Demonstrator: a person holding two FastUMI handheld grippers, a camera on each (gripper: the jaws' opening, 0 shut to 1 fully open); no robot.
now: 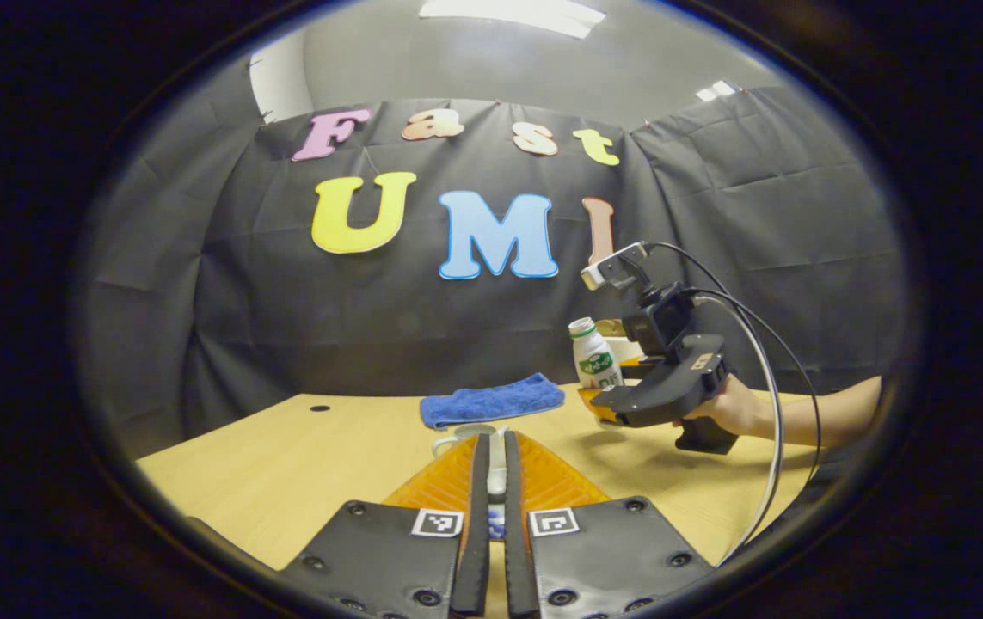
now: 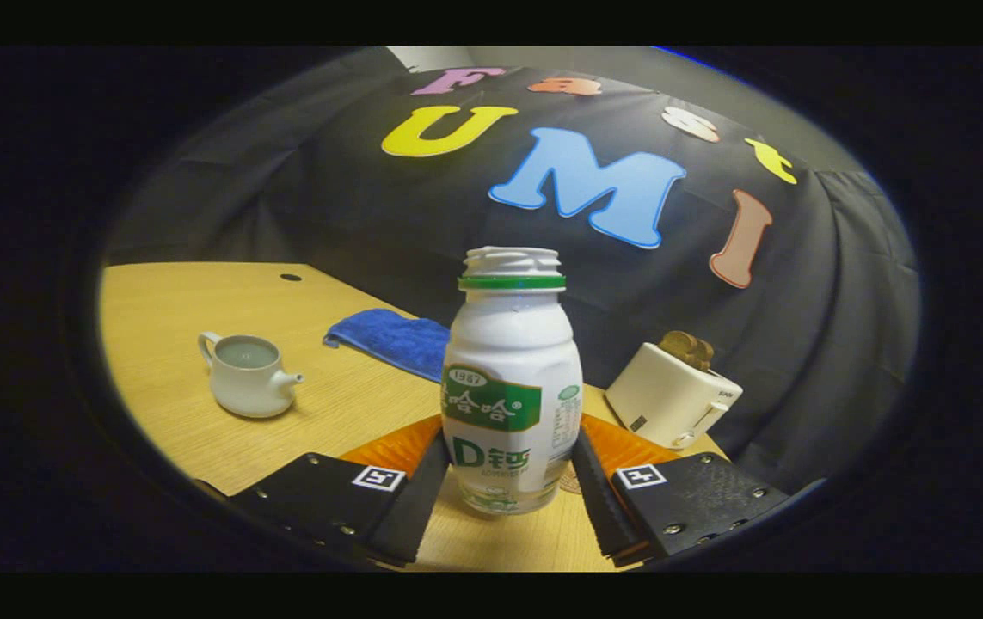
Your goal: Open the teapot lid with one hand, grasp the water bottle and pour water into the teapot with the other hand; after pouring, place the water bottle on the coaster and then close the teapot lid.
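1. Water bottle (image 2: 512, 378) stands upright between the right gripper (image 2: 508, 477) fingers in the right gripper view, white, uncapped, with a green ring under its threaded neck.
2. Both right fingers (image 2: 412, 507) lie against the bottle's lower sides; the grip looks closed on it, the bottle base close above the table (image 2: 173, 318).
3. Teapot (image 2: 246, 374) sits well off to the left of that gripper, lid off, its open mouth showing a greyish inside, spout toward the bottle, handle away.
4. Blue cloth (image 2: 392, 340) lies beyond the bottle's left side; a white toaster (image 2: 672, 395) stands to its right, with something brown in the slot.
5. In the left gripper view, the left gripper (image 1: 495, 468) has its 2 fingers drawn nearly together, a thin gap between them. Something white shows in that gap; I cannot tell whether the fingers press on it.
6. Just past those fingertips the teapot's rim (image 1: 469, 434) peeks out.
7. Farther ahead and to the right, a hand (image 1: 728, 408) holds the right gripper beside the bottle (image 1: 592, 354).
8. Whether a coaster lies under the bottle cannot be told.
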